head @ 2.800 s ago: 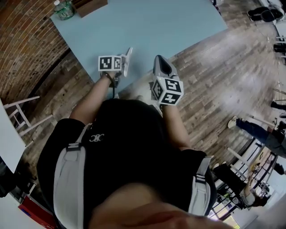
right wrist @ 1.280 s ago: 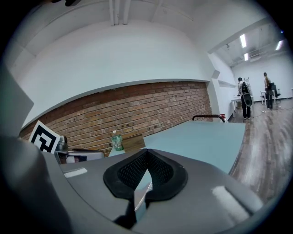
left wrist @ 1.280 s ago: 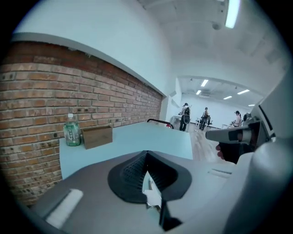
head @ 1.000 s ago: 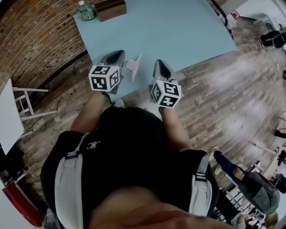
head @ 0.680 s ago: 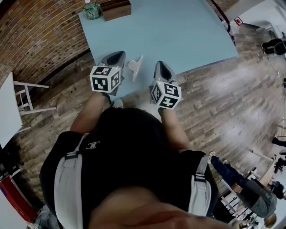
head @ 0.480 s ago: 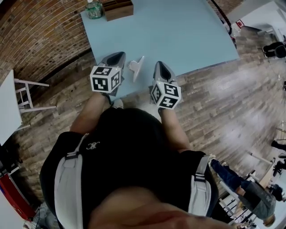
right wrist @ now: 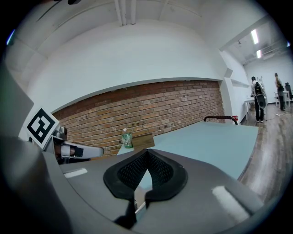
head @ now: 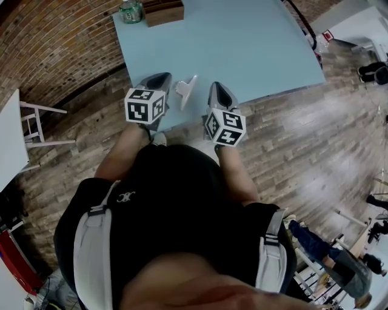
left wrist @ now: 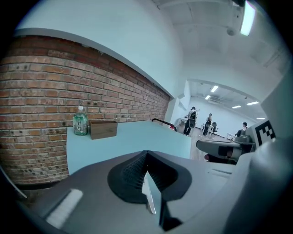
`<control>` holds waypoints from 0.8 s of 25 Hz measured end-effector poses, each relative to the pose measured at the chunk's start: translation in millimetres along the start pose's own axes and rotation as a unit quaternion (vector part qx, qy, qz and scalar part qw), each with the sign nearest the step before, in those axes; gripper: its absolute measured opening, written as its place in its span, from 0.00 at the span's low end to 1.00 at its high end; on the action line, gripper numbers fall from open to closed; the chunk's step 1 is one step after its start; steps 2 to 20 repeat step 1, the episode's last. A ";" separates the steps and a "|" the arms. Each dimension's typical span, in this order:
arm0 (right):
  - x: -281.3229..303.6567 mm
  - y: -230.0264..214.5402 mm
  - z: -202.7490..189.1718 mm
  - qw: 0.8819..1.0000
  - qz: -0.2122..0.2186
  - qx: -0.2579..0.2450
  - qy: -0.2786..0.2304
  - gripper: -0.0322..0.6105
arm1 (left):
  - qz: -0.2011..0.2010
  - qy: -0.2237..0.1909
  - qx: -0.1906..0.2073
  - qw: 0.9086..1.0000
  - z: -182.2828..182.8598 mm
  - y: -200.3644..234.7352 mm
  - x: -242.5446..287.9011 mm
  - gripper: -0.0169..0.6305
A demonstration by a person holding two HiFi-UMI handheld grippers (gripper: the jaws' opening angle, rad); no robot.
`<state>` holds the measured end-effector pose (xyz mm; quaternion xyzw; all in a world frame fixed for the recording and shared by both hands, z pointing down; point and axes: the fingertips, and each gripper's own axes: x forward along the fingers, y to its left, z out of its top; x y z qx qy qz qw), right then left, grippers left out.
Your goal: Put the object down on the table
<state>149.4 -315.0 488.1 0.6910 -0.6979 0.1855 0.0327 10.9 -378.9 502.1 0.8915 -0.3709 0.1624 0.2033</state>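
A small white object [head: 185,91], a thin blade with a knob on its side, stands on the near edge of the light blue table [head: 242,42]. It lies between my two grippers and apart from both. My left gripper [head: 162,76] is just left of it, pointing forward over the table edge. In the left gripper view its jaws [left wrist: 145,155] are shut, with only a thin pale sliver in the gap low between the pads. My right gripper [head: 216,86] is just right of the object. Its jaws [right wrist: 147,151] are shut and empty.
A green-labelled bottle [head: 131,11] and a brown wooden box [head: 163,11] stand at the table's far left corner by the brick wall. A white stool [head: 36,121] is on the wooden floor to the left. People stand far off to the right.
Earlier the left gripper was turned sideways with the white object at its tip. Now it points forward and the object stands beside it. Over the last second only the view has shifted a little.
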 end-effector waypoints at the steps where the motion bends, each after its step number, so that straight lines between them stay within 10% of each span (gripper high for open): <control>1: 0.1 0.0 0.2 1.000 0.001 0.000 0.000 0.07 | 0.001 0.001 -0.001 1.000 -1.1 0.3 0.1 0.03; 20: 0.1 0.0 0.2 1.000 0.001 0.000 0.000 0.07 | 0.001 0.001 -0.001 1.000 -1.1 0.3 0.1 0.03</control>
